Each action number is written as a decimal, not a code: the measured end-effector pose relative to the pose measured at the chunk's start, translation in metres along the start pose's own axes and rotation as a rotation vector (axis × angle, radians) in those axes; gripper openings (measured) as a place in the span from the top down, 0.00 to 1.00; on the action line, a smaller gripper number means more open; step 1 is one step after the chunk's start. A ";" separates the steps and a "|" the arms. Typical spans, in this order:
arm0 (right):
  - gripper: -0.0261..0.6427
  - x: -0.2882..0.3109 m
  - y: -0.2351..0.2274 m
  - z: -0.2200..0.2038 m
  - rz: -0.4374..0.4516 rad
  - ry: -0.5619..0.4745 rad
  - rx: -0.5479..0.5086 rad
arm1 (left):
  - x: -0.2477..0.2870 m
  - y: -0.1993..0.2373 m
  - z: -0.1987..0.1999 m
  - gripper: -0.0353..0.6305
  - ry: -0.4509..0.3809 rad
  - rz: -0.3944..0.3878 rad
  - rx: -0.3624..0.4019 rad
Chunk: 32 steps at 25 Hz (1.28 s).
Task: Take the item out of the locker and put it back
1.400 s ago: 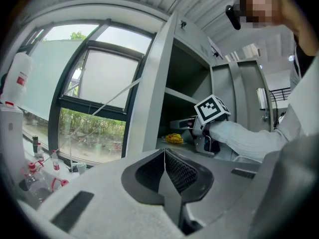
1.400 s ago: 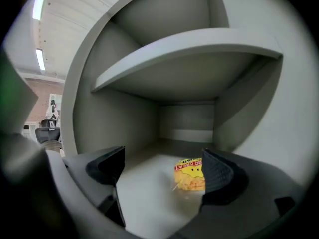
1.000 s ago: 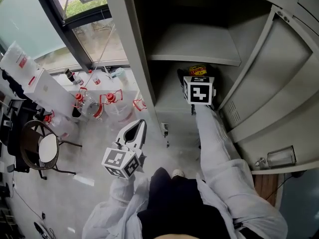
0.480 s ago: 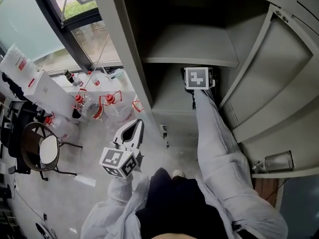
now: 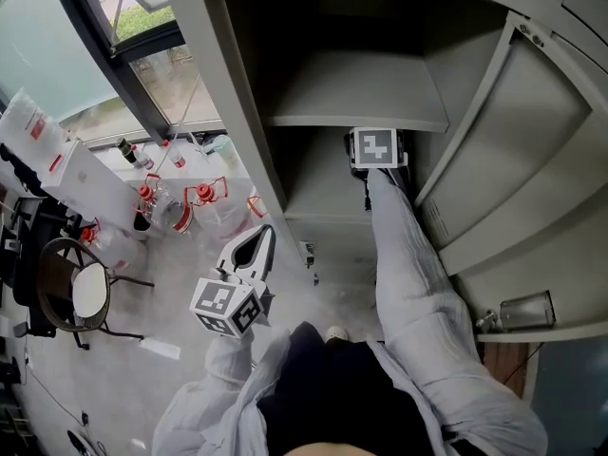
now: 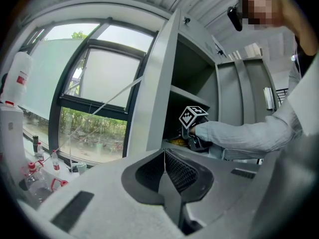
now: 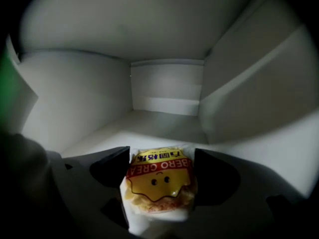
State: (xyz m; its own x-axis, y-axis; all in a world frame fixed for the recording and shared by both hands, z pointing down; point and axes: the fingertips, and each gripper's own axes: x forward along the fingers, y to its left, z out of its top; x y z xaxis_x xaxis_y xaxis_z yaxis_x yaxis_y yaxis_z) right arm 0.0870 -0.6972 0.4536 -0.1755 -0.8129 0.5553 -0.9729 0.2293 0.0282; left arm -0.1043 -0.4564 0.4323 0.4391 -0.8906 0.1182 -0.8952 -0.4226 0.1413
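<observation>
A round snack packet [image 7: 158, 180] with a yellow smiley label lies on the lower floor of the open grey locker [image 5: 361, 88]. My right gripper [image 7: 162, 156] reaches into that compartment. Its jaws are closing, with the packet between them touching both dark pads. In the head view only the right gripper's marker cube [image 5: 374, 148] shows under the shelf, and the packet is hidden there. My left gripper [image 5: 256, 245] hangs outside the locker over the floor, shut and holding nothing. The left gripper view shows its jaws closed [image 6: 163, 156], with the right arm's sleeve [image 6: 239, 133] in the locker.
The locker door [image 5: 518, 160] stands open at the right. Several red-capped bottles [image 5: 180, 202] sit near the window [image 5: 152, 60] on the left, with a round-seat chair [image 5: 81, 288] beside them. The locker's upper shelf [image 5: 356, 122] overhangs the right gripper.
My right gripper has pushed deeper into the lower compartment, and the packet seen beyond its cube a second ago is now hidden in the head view. The left gripper has hardly moved.
</observation>
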 end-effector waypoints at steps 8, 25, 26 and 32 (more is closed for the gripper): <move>0.48 -0.004 0.004 0.001 0.005 -0.015 -0.029 | -0.002 0.002 -0.002 0.93 -0.007 0.001 -0.017; 0.52 -0.050 0.035 0.018 0.026 -0.193 -0.110 | -0.013 -0.003 0.013 0.93 -0.024 -0.065 0.015; 0.52 -0.057 0.037 0.021 0.027 -0.209 -0.118 | -0.014 -0.003 0.014 0.93 -0.023 -0.073 0.015; 0.52 -0.106 0.052 0.025 0.046 -0.274 -0.157 | -0.028 -0.007 0.020 0.93 -0.004 -0.121 0.015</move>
State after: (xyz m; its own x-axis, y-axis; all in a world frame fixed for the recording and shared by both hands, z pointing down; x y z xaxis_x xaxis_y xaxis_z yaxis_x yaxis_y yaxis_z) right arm 0.0510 -0.6129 0.3753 -0.2733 -0.9088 0.3152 -0.9317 0.3316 0.1480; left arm -0.1123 -0.4317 0.4081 0.5435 -0.8338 0.0968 -0.8369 -0.5294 0.1394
